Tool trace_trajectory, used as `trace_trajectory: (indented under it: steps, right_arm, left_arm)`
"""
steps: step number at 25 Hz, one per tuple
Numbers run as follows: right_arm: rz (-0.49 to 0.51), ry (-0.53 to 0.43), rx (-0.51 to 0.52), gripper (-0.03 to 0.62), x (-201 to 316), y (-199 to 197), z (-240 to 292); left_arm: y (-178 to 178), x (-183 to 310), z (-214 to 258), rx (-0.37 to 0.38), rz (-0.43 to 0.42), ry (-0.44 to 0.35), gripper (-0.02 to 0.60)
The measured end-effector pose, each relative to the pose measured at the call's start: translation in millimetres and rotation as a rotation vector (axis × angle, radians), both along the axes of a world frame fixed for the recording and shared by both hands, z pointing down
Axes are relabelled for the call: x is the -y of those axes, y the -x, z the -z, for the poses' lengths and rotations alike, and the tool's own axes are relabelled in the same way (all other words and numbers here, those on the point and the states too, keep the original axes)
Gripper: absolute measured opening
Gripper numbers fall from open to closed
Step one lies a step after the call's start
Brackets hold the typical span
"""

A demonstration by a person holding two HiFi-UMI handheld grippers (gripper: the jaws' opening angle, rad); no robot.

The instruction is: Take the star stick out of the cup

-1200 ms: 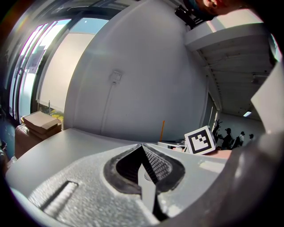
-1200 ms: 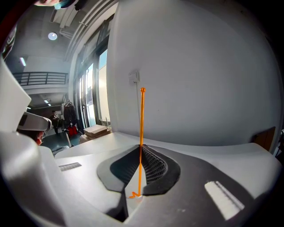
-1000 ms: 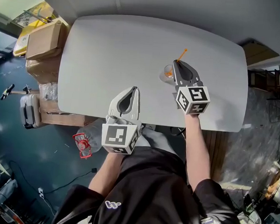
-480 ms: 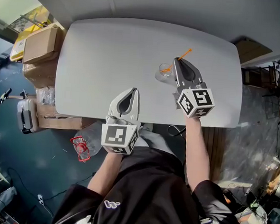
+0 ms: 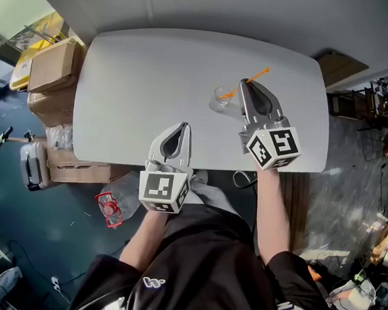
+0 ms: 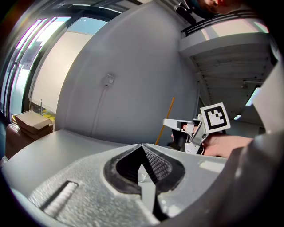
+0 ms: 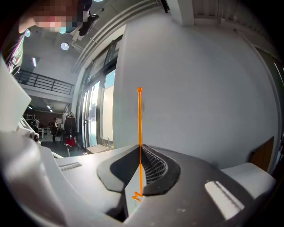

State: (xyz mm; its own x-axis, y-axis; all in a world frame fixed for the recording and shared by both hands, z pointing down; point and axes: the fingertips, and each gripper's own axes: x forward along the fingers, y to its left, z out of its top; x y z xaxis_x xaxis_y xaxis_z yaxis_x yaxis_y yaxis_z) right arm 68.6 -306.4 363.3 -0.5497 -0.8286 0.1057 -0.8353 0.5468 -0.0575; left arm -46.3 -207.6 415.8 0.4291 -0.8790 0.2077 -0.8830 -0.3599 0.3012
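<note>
- Two grippers: left gripper (image 5: 185,125), right gripper (image 5: 245,83).
- One star stick (image 5: 257,74).
- One cup (image 5: 221,97).
- One desk (image 5: 147,74).
- At least two cardboard boxes (image 5: 50,64) (image 5: 53,104) beside the desk.
- One person (image 5: 205,265).

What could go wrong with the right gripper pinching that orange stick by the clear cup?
The thin star stick is pinched by the right gripper at one narrow spot, so it might swivel or slip. In the head view its lower end looks close to the cup and could snag the rim, tipping it. The left gripper sits shut near the table's front edge, away from the cup, so nothing steadies it.
</note>
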Motion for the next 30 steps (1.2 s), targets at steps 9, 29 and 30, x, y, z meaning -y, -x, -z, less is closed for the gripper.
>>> trace_trajectory:
  steps: [9,29,30]
  right_arm:
    - [-0.015,-0.057,-0.016,0.014,-28.7,-6.0,35.3]
    - [-0.100,-0.054,0.014,0.014,-97.2,-22.7,36.9]
    - [-0.104,-0.050,0.012,0.014,-100.5,-24.2,35.3]
  left_arm:
    - [-12.8,-2.2,9.1,0.005,-0.056,-0.031,0.005]
    - [-30.0,-11.9,24.4,-0.001,-0.094,-0.075,0.005]
    - [-31.8,-12.6,25.8,-0.003,-0.096,-0.078,0.005]
